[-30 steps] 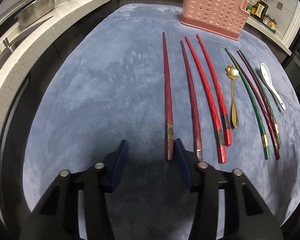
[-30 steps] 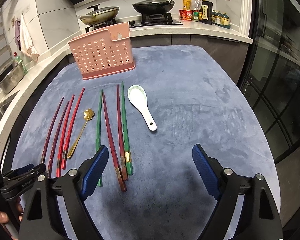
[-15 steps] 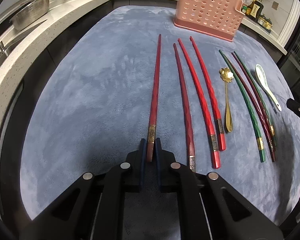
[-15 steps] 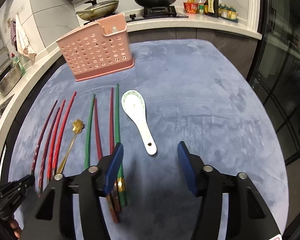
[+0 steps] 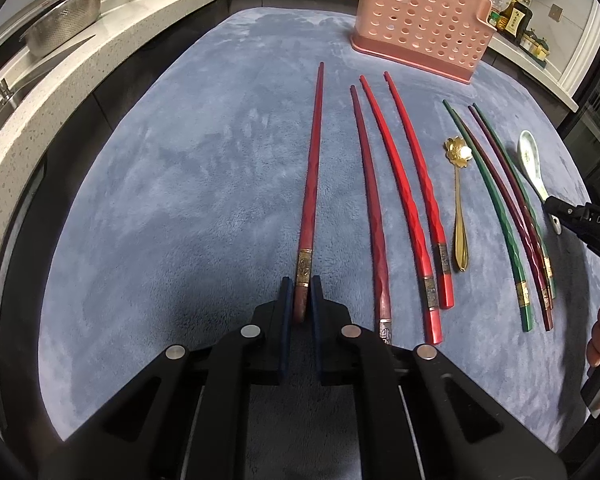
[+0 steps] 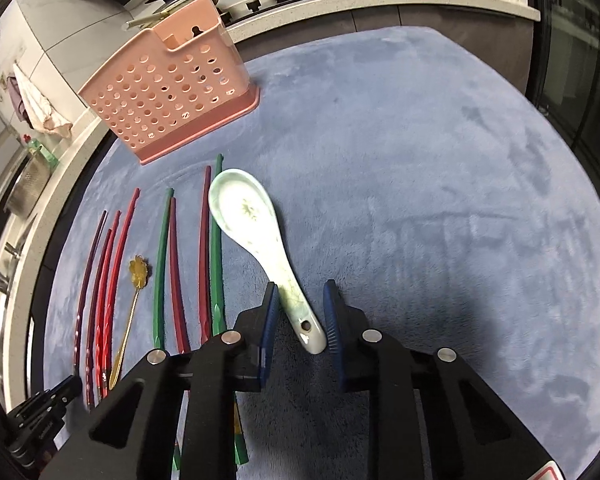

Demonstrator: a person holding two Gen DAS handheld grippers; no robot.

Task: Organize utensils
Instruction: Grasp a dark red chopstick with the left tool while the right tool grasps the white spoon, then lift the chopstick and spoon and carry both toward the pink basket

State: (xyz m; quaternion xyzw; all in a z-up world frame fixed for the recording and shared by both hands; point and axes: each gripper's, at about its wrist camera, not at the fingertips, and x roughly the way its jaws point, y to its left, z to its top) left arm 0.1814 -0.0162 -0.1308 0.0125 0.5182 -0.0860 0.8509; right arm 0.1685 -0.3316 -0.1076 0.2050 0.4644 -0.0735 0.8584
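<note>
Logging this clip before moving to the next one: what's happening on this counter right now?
A person is sorting utensils laid out on a blue-grey mat with two handheld grippers. The left gripper has its fingers shut on the butt end of a dark red chopstick, which lies on the mat. The right gripper is closing around the handle of a white ceramic soup spoon, not yet pinching it. The perforated pink plastic utensil holder stands at the mat's far end.

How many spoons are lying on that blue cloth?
2. A white ceramic spoon lies between the closing jaws of the right hand-held gripper; a small gold spoon lies among the chopsticks. None seems hidden.
</note>
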